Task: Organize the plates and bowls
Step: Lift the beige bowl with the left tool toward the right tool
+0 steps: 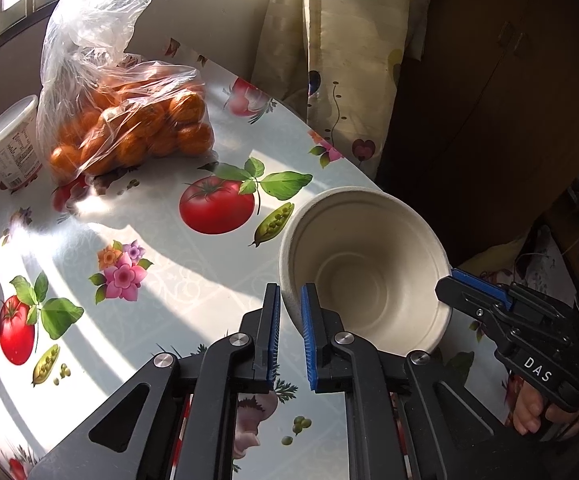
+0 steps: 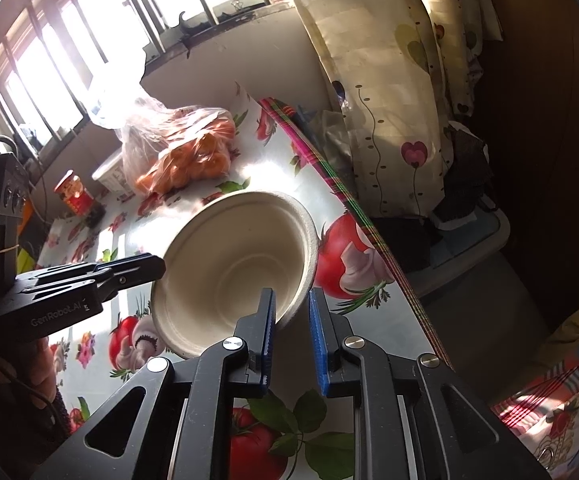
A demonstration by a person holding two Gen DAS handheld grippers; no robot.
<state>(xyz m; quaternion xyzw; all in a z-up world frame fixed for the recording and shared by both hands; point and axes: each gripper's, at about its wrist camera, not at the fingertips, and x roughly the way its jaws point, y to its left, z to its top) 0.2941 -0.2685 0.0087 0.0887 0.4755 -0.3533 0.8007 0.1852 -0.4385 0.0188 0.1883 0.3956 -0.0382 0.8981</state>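
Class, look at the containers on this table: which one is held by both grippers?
The off-white paper bowl, its rim pinched by the left gripper and right gripper. The lidded white tub and red cup stand untouched.

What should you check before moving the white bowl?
1. Left gripper jaws pinch the bowl rim: ok.
2. Right gripper jaws pinch the opposite rim: ok.
3. Bowl empty: ok.
4. Bowl level: not ok, it is tilted.
5. Bag of oranges apart from the bowl: ok.
6. Bowl lifted off the table: cannot tell.
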